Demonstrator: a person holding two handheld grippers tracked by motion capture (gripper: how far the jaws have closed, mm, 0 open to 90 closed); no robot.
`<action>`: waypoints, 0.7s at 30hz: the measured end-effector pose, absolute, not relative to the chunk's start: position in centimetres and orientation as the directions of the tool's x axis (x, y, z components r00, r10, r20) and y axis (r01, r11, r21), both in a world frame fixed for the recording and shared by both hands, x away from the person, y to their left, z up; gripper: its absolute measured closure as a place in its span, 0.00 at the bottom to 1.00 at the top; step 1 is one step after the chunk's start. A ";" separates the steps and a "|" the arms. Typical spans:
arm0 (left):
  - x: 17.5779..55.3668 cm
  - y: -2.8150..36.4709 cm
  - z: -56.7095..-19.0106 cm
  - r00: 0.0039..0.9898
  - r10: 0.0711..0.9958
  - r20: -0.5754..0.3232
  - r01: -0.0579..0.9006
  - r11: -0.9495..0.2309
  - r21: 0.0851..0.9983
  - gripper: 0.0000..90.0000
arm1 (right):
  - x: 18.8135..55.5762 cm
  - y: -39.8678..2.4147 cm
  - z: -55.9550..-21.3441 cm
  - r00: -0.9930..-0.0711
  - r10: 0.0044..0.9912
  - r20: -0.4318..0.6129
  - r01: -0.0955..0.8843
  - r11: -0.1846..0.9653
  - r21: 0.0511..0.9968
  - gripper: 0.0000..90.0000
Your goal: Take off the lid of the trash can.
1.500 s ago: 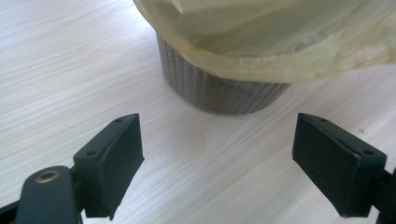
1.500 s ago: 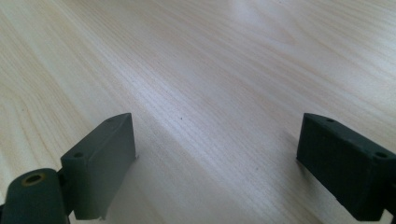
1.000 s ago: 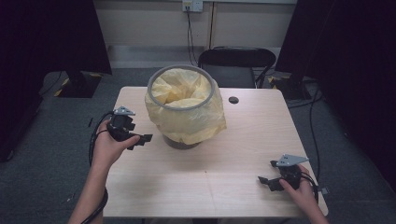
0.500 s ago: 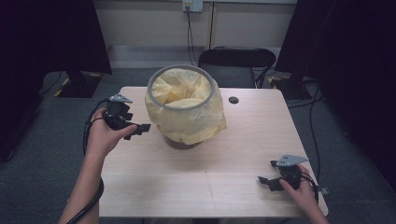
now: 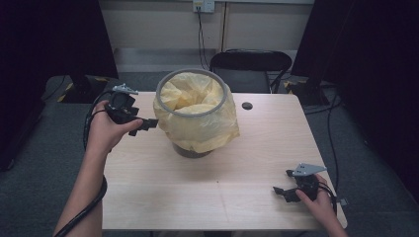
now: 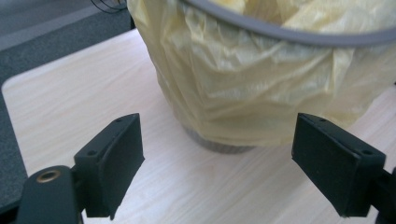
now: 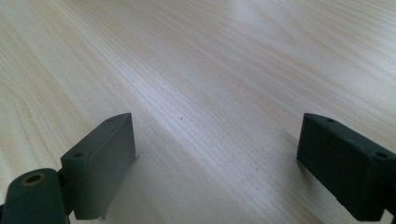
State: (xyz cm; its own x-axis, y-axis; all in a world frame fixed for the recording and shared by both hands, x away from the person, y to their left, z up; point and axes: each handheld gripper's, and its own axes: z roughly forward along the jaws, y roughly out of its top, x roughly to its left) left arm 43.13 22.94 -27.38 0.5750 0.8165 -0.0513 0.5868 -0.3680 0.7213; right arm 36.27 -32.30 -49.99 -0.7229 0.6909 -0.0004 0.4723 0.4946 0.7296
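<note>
The left gripper hangs over the table's left edge, level with the bin, its jaws spread wide and empty, its tips just beside the yellow bag that lines the bin. The work in hand looks like taking hold of that bag's overhang. To do it well, the jaws should come in level and close on a fold of the loose skirt below the grey hoop, not on the hoop itself; thin plastic will slip or tear if pinched at a single layer.

The bin stands near the middle of the table's far edge. The bag is draped inside it and folded down over its wall, hiding all but its dark base. Inside, crumpled yellow plastic shows; whether anything lies beneath it is hard to tell.

The right gripper rests at the near right corner, jaws apart, holding nothing.
</note>
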 end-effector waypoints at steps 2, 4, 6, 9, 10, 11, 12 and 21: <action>43.4 22.9 -26.9 0.578 0.815 -0.050 0.585 -0.370 0.722 0.18 | 36.3 -32.3 -50.0 -0.723 0.691 -0.001 0.472 0.495 0.730 0.12; 43.6 22.8 -26.5 0.572 0.819 -0.053 0.585 -0.362 0.726 0.18 | 36.3 -32.3 -50.0 -0.723 0.690 -0.001 0.472 0.495 0.730 0.12; 43.8 22.8 -26.0 0.566 0.823 -0.054 0.586 -0.355 0.729 0.18 | 36.3 -32.3 -50.0 -0.723 0.691 -0.001 0.472 0.495 0.730 0.12; 44.2 22.9 -25.4 0.559 0.828 -0.051 0.584 -0.349 0.733 0.18 | 36.3 -32.3 -50.0 -0.723 0.691 -0.001 0.471 0.495 0.730 0.12; 44.3 22.9 -25.3 0.558 0.828 -0.052 0.584 -0.348 0.734 0.18 | 36.3 -32.3 -50.0 -0.724 0.690 -0.002 0.471 0.496 0.730 0.12; 44.4 22.9 -25.1 0.551 0.833 -0.051 0.584 -0.342 0.736 0.18 | 36.3 -32.3 -50.0 -0.723 0.691 -0.001 0.472 0.495 0.730 0.12; 44.4 22.9 -24.9 0.550 0.833 -0.055 0.587 -0.339 0.735 0.18 | 36.3 -32.3 -50.0 -0.723 0.691 -0.001 0.471 0.495 0.730 0.12; 45.6 22.7 -24.0 0.540 0.840 -0.051 0.582 -0.329 0.743 0.18 | 36.3 -32.3 -50.0 -0.723 0.691 -0.001 0.471 0.495 0.730 0.12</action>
